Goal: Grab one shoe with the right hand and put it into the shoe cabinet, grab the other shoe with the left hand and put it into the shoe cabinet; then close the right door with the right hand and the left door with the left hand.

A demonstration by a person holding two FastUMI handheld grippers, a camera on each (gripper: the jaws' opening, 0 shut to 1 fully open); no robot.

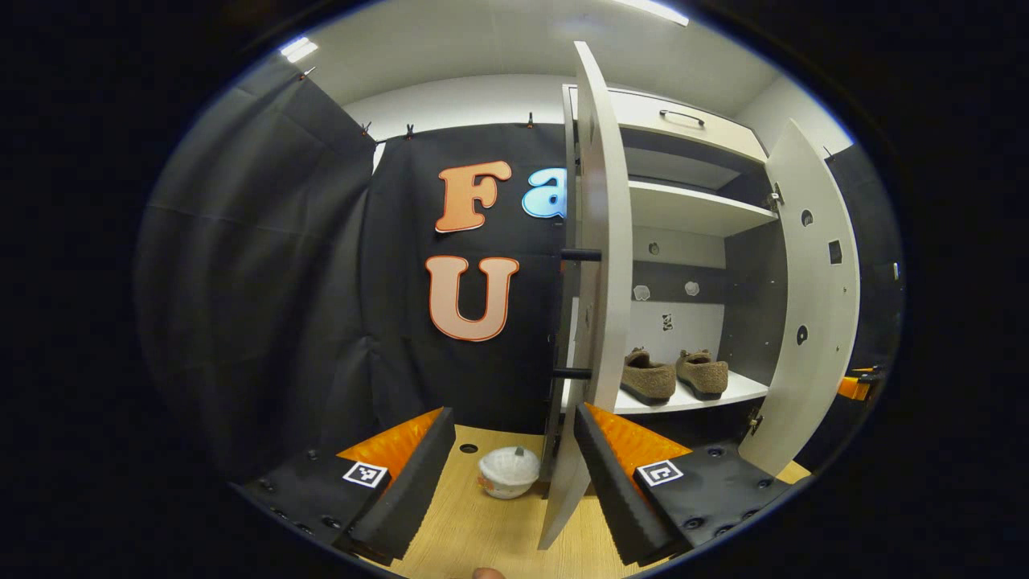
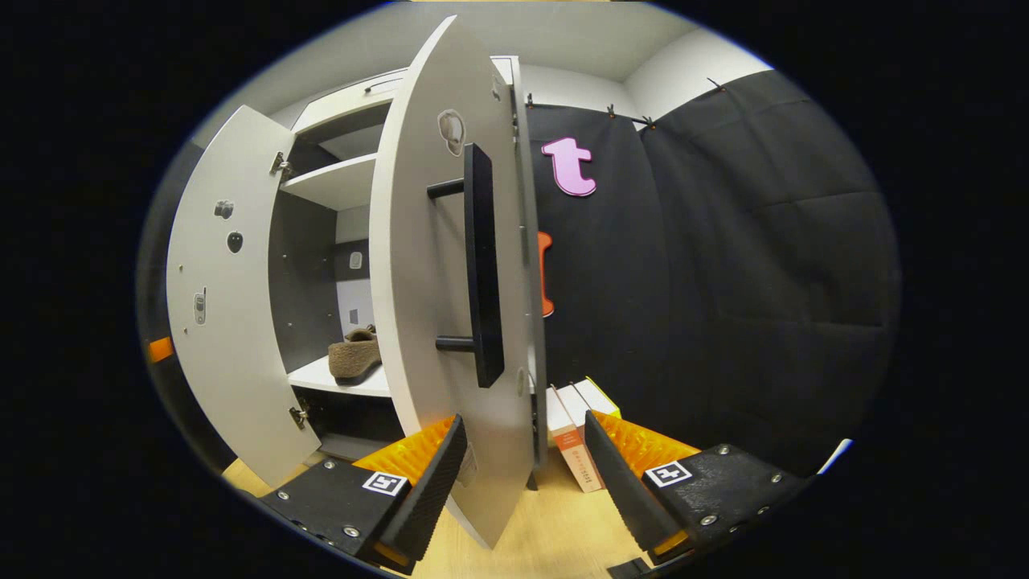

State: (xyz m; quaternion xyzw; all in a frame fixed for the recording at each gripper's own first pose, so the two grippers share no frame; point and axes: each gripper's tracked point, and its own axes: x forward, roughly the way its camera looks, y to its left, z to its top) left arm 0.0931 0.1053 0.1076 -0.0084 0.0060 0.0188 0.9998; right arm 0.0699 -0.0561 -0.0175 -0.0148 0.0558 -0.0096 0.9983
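Shoe cabinet (image 1: 683, 211), white with a dark interior, standing against the black cloth wall on a pale wooden floor (image 1: 474, 523). Both doors stand open. In the left gripper view the left door (image 1: 599, 265) is seen nearly edge-on, its two dark handle posts pointing left, while the right door (image 1: 808, 305) swings out at the far side. In the right gripper view the right door (image 2: 430, 305) fills the centre, carrying a long dark bar handle (image 2: 482, 265), with the left door (image 2: 233, 297) beyond it.

Both shoes rest side by side on the lower shelf (image 1: 723, 394): the left shoe (image 1: 647, 376) and the right shoe (image 1: 703, 373), brown and fuzzy, heels toward the camera.

Left gripper (image 1: 514, 466): jaws spread wide, nothing between them, the lower edge of the left door just inside its right finger. Right gripper (image 2: 526, 474): jaws likewise spread and unloaded, straddling the bottom edge of the right door.

A white bowl-like object (image 1: 509, 472) sits on the floor beside the cabinet; a few books (image 2: 580, 438) lean near the cabinet's other side
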